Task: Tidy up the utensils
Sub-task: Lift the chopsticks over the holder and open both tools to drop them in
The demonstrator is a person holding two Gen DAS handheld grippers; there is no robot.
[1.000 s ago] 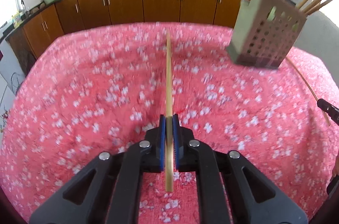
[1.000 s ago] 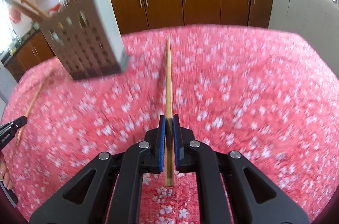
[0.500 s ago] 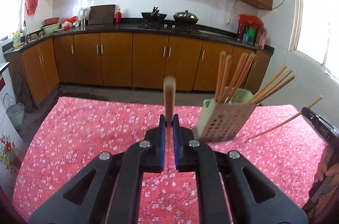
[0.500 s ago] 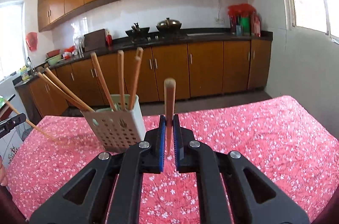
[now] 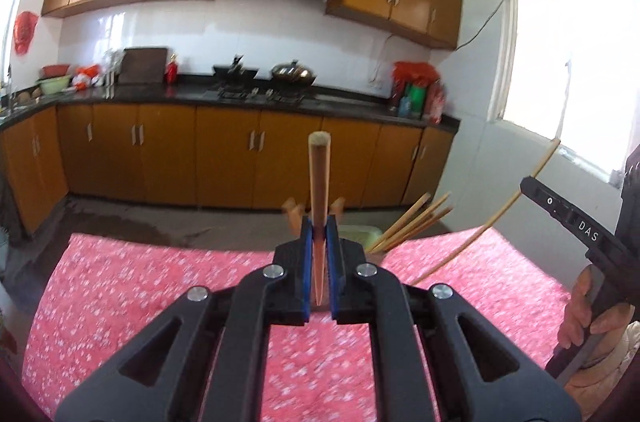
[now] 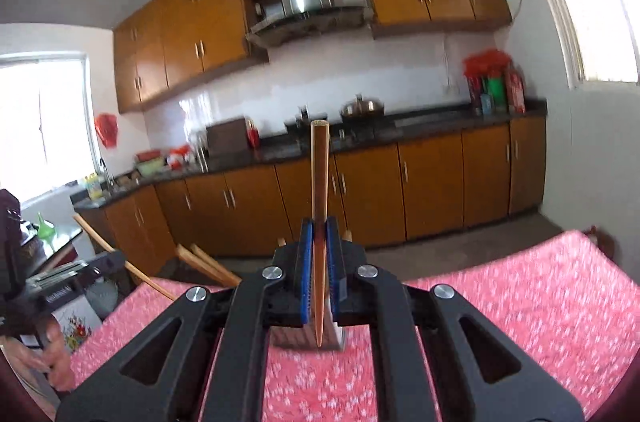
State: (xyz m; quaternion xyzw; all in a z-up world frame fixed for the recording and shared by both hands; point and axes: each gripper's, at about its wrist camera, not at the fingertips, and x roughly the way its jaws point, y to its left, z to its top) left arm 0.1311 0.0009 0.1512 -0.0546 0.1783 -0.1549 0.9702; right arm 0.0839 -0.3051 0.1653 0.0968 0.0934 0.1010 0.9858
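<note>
My left gripper (image 5: pixel 319 238) is shut on a wooden chopstick (image 5: pixel 319 174) that points forward, thick end away. Behind its jaws, only the pale green rim of the perforated utensil holder (image 5: pixel 360 232) shows, with several chopsticks (image 5: pixel 412 224) leaning out. At the right edge, a hand holds the right gripper (image 5: pixel 530 185) with its own chopstick (image 5: pixel 496 218). In the right wrist view, my right gripper (image 6: pixel 319 238) is shut on that chopstick (image 6: pixel 319 174). The holder's base (image 6: pixel 292 338) peeks out below the jaws. The left gripper (image 6: pixel 114 259) is at the far left.
A table under a red floral cloth (image 5: pixel 140 294) lies below both grippers. Beyond it are bare floor (image 5: pixel 168 218), brown base cabinets (image 5: pixel 224 154) and a dark counter with pans (image 5: pixel 292 74). A window (image 5: pixel 560 70) is on the right wall.
Both grippers have risen and tilted up from the tablecloth toward level, each still holding its chopstick. The holder has sunk in both views and now sits mostly behind the jaws.
</note>
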